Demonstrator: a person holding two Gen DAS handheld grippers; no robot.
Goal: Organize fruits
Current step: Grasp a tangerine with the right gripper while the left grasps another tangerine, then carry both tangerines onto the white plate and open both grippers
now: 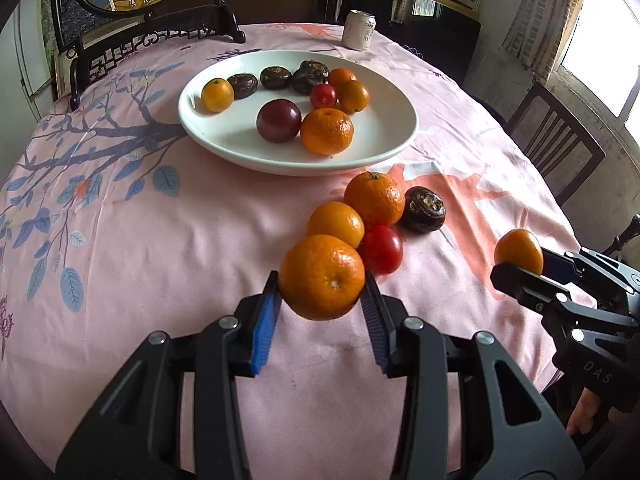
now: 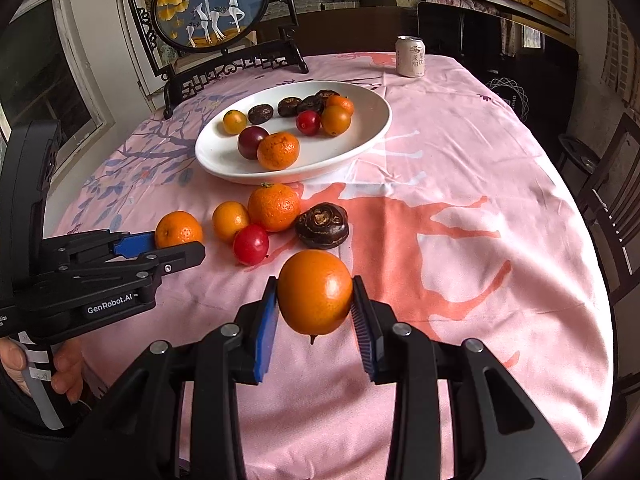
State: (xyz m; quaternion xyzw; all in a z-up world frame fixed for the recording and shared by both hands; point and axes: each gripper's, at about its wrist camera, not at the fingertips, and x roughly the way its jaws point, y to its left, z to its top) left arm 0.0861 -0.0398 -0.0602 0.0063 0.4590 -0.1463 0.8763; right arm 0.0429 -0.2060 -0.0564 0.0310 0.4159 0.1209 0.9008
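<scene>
My left gripper (image 1: pixel 322 286) is shut on a dimpled mandarin (image 1: pixel 322 276), with a blue pad pressing each side, low over the pink cloth. My right gripper (image 2: pixel 315 300) is shut on a smooth orange (image 2: pixel 315 292), lifted off the cloth. Each gripper also shows in the other's view, the left gripper (image 2: pixel 176 246) at the left and the right gripper (image 1: pixel 520 268) at the right. Between them on the cloth lie a mandarin (image 1: pixel 374 199), a small orange (image 1: pixel 335 224), a red tomato (image 1: pixel 382 249) and a dark water chestnut (image 1: pixel 425 209). Behind these stands a white plate (image 1: pixel 280 164) with several fruits in it.
A drink can (image 1: pixel 359 30) stands at the far edge of the table. A framed round deer screen (image 2: pixel 212 4) stands at the back left. Dark wooden chairs (image 1: pixel 556 140) line the right side. A hand (image 2: pixel 66 372) holds the left gripper's handle.
</scene>
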